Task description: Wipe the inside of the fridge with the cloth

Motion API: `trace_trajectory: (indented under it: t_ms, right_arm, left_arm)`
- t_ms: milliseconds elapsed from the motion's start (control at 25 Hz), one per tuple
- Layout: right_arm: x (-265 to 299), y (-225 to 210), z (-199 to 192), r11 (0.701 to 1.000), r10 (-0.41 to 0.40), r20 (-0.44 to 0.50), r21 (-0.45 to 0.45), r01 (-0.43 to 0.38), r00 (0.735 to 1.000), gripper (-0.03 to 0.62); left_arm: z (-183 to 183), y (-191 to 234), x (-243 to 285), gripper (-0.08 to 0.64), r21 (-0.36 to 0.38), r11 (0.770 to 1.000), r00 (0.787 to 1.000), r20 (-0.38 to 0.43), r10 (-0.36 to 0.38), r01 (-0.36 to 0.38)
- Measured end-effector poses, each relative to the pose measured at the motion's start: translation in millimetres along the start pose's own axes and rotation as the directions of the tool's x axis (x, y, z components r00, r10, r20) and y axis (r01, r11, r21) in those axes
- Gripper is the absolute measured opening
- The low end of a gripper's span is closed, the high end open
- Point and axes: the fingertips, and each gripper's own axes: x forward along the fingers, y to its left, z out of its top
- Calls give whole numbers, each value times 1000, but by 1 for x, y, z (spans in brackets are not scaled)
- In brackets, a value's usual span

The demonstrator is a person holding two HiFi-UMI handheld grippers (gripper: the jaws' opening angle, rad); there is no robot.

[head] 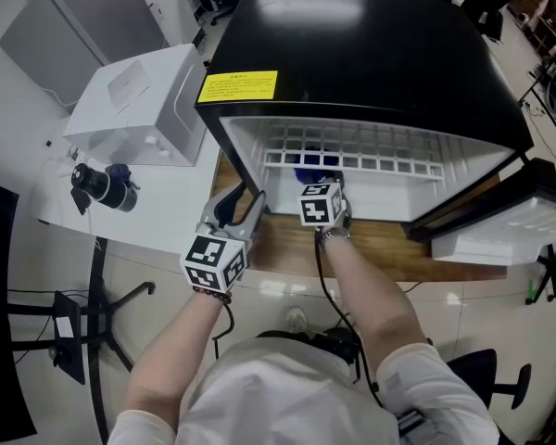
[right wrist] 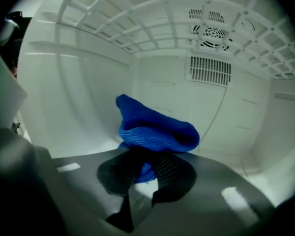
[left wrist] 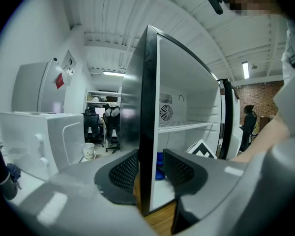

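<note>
A black mini fridge (head: 371, 54) stands open on a wooden table (head: 287, 253), its door (head: 510, 225) swung out to the right. My left gripper (head: 244, 202) straddles the front edge of the fridge's left wall (left wrist: 148, 107), one pad on each side, shut on it. My right gripper (right wrist: 143, 168) reaches into the white compartment below the wire shelf (head: 352, 151). It is shut on a bunched blue cloth (right wrist: 155, 129), which stands up from the jaws just above the fridge floor (right wrist: 265, 181). In the head view only a bit of the cloth (head: 306, 176) shows.
A white boxy appliance (head: 144, 105) sits on the white table to the left, with a black camera-like object (head: 102, 185) in front of it. A vent grille (right wrist: 210, 70) is on the fridge's back wall. A paper cup (left wrist: 89, 151) stands beyond the left wall.
</note>
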Motion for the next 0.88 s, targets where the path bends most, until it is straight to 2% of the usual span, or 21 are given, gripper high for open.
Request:
trace_trajectory:
  t_ms: [360,880]
  right_arm:
    - [-13,-54,-15,996,-83,-21,14,83,996,61]
    - [-41,-150,-40,972,-229,-66,43,232,971,61]
  left_arm:
    - [0,1,-1,149,-9,1000,1000,-5,17,-17]
    - [-1,3,0,149,-24,998,999,-15,51,-51]
